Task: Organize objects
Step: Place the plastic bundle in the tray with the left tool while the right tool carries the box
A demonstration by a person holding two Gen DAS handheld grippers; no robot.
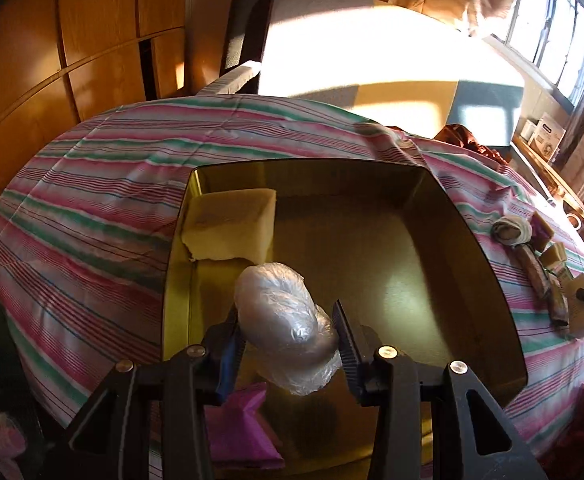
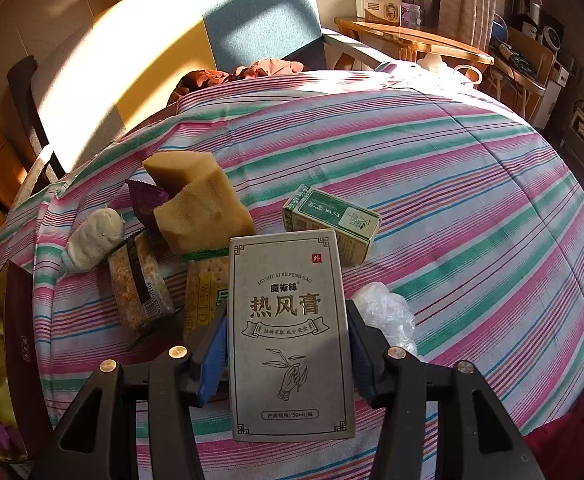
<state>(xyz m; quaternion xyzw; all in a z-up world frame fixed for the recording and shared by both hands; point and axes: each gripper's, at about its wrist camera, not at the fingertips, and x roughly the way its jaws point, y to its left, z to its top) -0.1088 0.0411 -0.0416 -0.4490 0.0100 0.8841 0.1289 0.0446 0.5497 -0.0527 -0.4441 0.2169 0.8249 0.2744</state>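
In the left wrist view my left gripper (image 1: 287, 334) is shut on a clear plastic-wrapped bundle (image 1: 283, 312), held over the open gold tin box (image 1: 484, 248). A yellow sponge block (image 1: 231, 224) lies in the box's far left corner, and a purple packet (image 1: 239, 428) lies at its near side. In the right wrist view my right gripper (image 2: 285, 344) is shut on a grey carton with Chinese print (image 2: 289, 332), held above the striped cloth (image 2: 452, 184). Behind it lie a green carton (image 2: 332, 220), tan sponge pieces (image 2: 195, 204), snack bars (image 2: 139, 280), a white roll (image 2: 95, 236) and crumpled plastic (image 2: 388, 312).
The striped cloth covers the table. A chair with a grey-blue back (image 2: 259, 28) stands at the far edge with a rust-coloured cloth (image 2: 243, 74) on it. A wooden shelf with boxes (image 2: 412, 36) is at the back right. Wooden cabinets (image 1: 71, 60) rise at the left.
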